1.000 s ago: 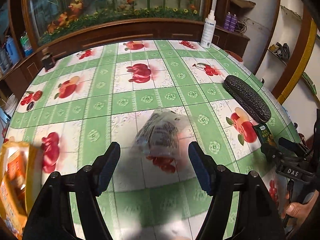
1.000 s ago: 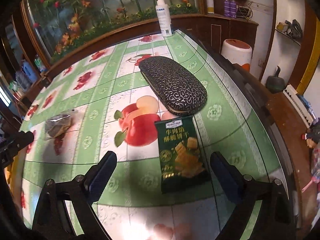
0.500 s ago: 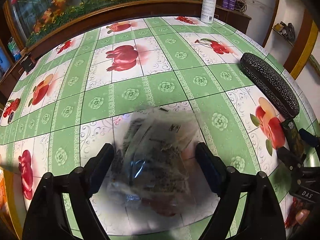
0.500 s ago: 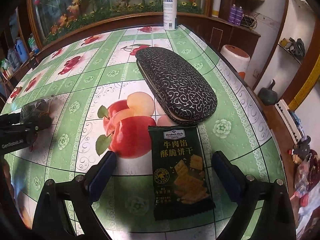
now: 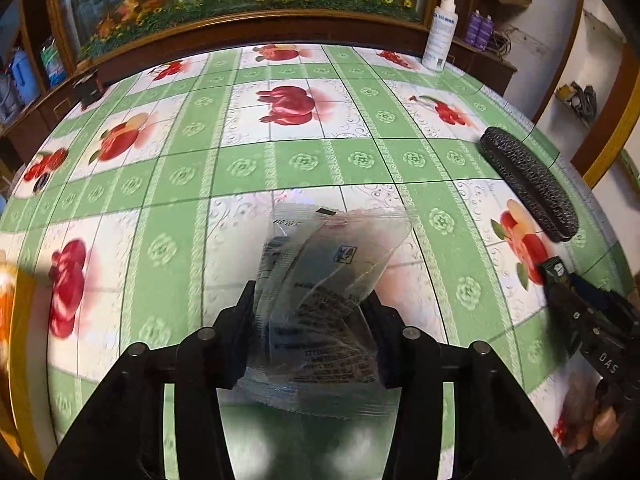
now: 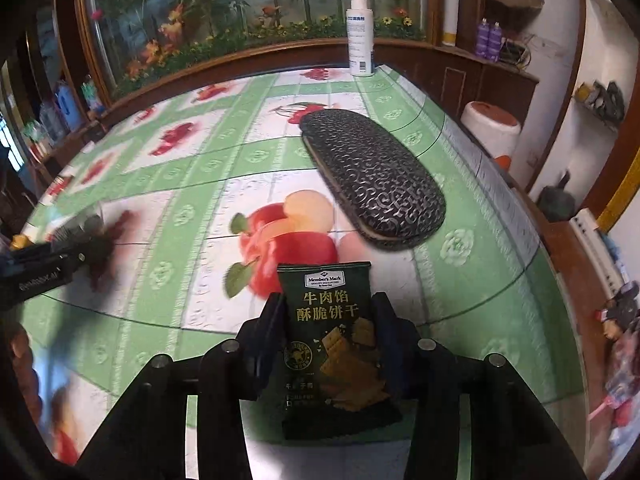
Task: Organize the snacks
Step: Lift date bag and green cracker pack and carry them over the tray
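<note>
My left gripper (image 5: 308,332) closes its fingers on the clear packet (image 5: 324,292) mid-surface; my right gripper (image 6: 328,332) closes on the green cracker packet (image 6: 332,344) near the surface's right edge, gripping sideways for lifting.

Left tool (image 5: 310,332) and right tool (image 6: 328,336) both point steeply downward (jaws closing, a packet between each).

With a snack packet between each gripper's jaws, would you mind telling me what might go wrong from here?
1. The left gripper is closing its jaws on a thin, crinkly clear packet; it may buckle or slip out when lifted.
2. The right gripper is closing on the dark green cracker packet; the crackers inside might get crushed.
3. The black patterned case lies just beyond that packet and might get knocked.
</note>
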`<state>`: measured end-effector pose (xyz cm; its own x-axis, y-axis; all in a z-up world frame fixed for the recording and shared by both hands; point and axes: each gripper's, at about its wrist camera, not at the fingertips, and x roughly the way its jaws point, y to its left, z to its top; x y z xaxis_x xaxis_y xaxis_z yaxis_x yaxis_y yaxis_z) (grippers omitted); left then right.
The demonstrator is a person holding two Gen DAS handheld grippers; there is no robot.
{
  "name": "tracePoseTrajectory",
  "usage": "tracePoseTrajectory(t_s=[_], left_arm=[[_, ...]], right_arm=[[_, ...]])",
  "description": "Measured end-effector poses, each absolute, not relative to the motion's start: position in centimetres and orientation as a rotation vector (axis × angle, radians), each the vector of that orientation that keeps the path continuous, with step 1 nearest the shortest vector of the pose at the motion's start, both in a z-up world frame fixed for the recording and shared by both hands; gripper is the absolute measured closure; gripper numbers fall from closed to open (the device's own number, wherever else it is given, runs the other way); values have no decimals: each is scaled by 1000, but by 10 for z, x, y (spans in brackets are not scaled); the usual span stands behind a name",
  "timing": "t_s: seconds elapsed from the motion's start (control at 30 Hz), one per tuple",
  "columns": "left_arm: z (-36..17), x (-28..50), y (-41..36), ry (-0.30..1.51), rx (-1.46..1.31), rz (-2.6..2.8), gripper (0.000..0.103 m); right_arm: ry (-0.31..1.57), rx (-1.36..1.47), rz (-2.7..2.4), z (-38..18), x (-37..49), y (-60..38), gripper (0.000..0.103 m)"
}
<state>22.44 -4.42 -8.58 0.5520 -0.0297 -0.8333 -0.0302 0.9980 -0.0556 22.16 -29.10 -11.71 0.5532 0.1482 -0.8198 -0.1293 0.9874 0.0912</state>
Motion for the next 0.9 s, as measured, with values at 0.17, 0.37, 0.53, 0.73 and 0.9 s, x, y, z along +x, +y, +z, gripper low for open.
tracePoseTrajectory(t_s=[0.17, 0.37, 0.53, 0.73, 0.9], left_arm=[[-66, 189, -36, 926, -84, 18, 57], [-44, 144, -17, 857, -92, 93, 57], [-33, 112, 11, 831, -97, 177, 57], [-23, 75, 39, 782, -108, 259, 57], [-19, 54, 59, 754, -129, 292, 57]], right_arm=[[926, 53, 212, -101, 198, -281, 57], [865, 128, 327, -68, 172, -260, 57], [834, 207, 456, -50, 154, -236, 57], [825, 235, 575, -42, 136, -199, 58], [820, 207, 629, -37, 123, -170, 58]])
